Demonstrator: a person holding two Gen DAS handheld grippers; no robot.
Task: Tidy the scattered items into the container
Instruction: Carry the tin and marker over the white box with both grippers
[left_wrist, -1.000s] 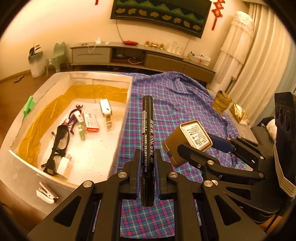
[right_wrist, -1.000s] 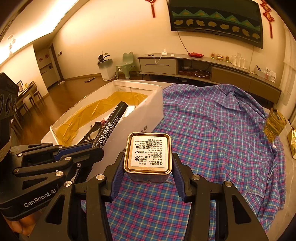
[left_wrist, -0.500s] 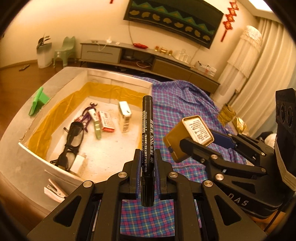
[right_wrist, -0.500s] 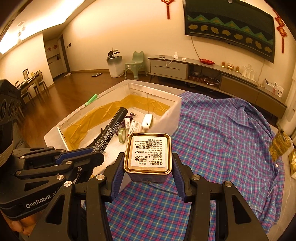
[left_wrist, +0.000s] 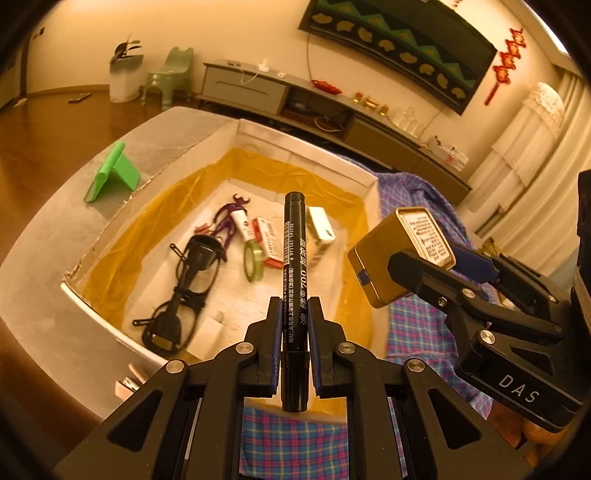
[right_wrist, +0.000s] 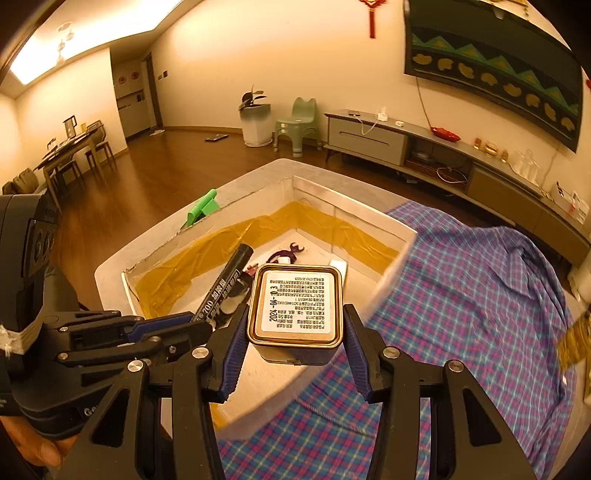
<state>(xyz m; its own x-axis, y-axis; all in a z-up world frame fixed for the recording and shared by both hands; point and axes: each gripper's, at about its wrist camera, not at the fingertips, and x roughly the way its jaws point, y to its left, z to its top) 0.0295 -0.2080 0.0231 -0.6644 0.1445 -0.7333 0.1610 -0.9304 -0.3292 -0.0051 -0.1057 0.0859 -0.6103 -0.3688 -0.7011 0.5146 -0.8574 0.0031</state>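
Left claw (left_wrist: 294, 334): clenched on a black marker (left_wrist: 294, 280), the two blue-padded fingers pinching its lower barrel. Marker stands along the claw's axis, capped end pointing forward, white print and a barcode running down its side. It hangs over the near part of the white container (left_wrist: 303, 146), clear of everything inside.

Right claw (right_wrist: 295, 345): grasping a gold tin (right_wrist: 295, 308) by its two opposite sides, blue pads flat against the metal. Tin is square with rounded corners, its white printed label facing the camera, date stamp readable along one edge. It sits in the air above the container's near wall, at the side next to the plaid cloth (right_wrist: 476, 295). Seen from the left wrist, the tin (left_wrist: 400, 258) is just to the right of the marker, apart from it.

Container: white walls, a yellow-brown band lining the lower inside, pale floor. On that floor lie black glasses (left_wrist: 184, 291), a roll of green tape (left_wrist: 254, 260), a purple clip (left_wrist: 231, 216), a red-and-white packet (left_wrist: 267, 240) and a small white box (left_wrist: 320, 230), gathered towards the middle and far end. A green stand (left_wrist: 110, 173) rests on the wide left rim.

Blue-and-pink plaid cloth covers the surface to the container's right, touching its wall.
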